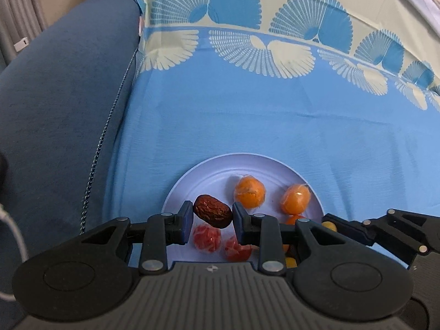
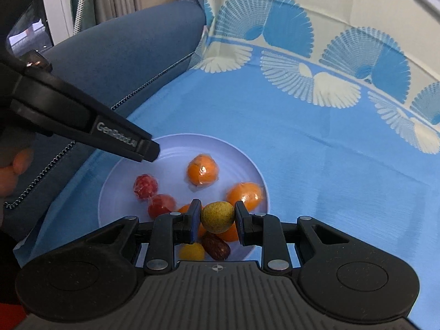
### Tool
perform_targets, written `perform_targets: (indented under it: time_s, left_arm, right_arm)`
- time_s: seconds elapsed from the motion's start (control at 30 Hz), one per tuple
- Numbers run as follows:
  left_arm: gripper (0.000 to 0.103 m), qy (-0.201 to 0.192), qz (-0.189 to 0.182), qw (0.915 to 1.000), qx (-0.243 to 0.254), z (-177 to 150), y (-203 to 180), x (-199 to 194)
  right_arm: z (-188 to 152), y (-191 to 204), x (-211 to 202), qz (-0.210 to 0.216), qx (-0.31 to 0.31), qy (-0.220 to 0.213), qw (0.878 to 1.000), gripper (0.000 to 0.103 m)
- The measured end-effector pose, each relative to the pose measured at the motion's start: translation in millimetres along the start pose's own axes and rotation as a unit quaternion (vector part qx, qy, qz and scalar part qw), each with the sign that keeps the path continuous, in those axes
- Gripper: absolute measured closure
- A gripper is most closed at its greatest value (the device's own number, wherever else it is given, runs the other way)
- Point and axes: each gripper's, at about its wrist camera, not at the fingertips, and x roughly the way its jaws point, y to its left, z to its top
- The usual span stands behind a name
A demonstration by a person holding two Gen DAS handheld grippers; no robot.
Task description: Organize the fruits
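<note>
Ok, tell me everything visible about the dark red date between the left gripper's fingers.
The date is an oblong, wrinkled, glossy dark reddish-brown fruit, whole and unwrapped. It lies tilted between the pads of the left gripper, which close on its two ends, above the pale plate. Two red wrapped fruits show just beneath it. Whether it touches the plate cannot be told.

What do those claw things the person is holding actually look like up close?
Each claw, left and right, is matte black plastic: a ribbed grey-black body, two round hubs, hinged link arms with silver rivets, and flat blue-padded fingertips. The left one's side reads GenRobot.AI in pale lettering. A white cable trails nearby.
</note>
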Motion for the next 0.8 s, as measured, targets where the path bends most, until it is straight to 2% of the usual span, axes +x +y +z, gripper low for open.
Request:
perform_targets:
  time_s: [0.03,0.07,0.1,0.13,0.17,0.23,0.3,0.43,0.53,0.63,0.8]
  left_arm:
    - [0.059,-0.004,0.0,1.0,0.0,1.3,0.1,1.4]
    - [0.033,-0.009,0.001,1.0,-0.001,2.5,0.6,0.8]
    - [0.004,-0.015,0.003,0.9999,-0.005,3.9,1.6,-0.9]
    - [0.001,-0.023,0.008,0.9996,-0.013,4.8,3.1,-5.0]
    - [0.0,-0.038,0.008,0.999,-0.021,4.2,4.9,-11.8]
    - [0.0,-0.042,-0.004,0.999,-0.013,3.1,5.2,-22.2]
    - [0.0,-0.031,-0.001,0.9995,-0.005,-1.3,4.2,-29.9]
    - [0.0,-0.003,0.016,0.9998,-0.01,-21.2,1.1,-52.0]
    - [0.0,0.01,0.03,0.9993,-0.022,-37.7,-0.1,-70.4]
    - [0.0,0.002,0.036,0.9988,-0.033,-54.9,-1.6,-95.3]
    - [0.0,-0.023,0.046,0.9982,-0.03,-78.1,-8.8,-132.6]
  right_arm:
    - [0.3,0.3,2.7,0.003,-0.003,-0.002,1.0,0.075]
    - [1.0,0.4,6.4,0.008,-0.01,-0.006,1.0,0.071]
    - [1.9,0.3,10.2,0.012,-0.018,-0.004,1.0,0.054]
    - [3.3,-1.1,12.5,0.009,-0.02,0.0,1.0,0.045]
    - [4.3,-3.0,11.5,0.003,-0.017,0.001,1.0,0.032]
    - [2.4,-5.9,2.2,0.001,-0.012,-0.002,1.0,0.026]
    - [-3.5,-6.7,-12.6,-0.005,-0.005,0.005,1.0,0.017]
    - [-21.4,-1.2,-47.3,-0.002,0.013,0.017,1.0,0.011]
    - [-34.6,8.0,-75.9,-0.022,0.023,0.009,0.999,0.004]
    - [-46.8,18.4,-103.7,-0.044,0.021,-0.021,0.999,0.002]
    - [-61.0,29.6,-137.3,-0.055,0.018,-0.051,0.997,0.001]
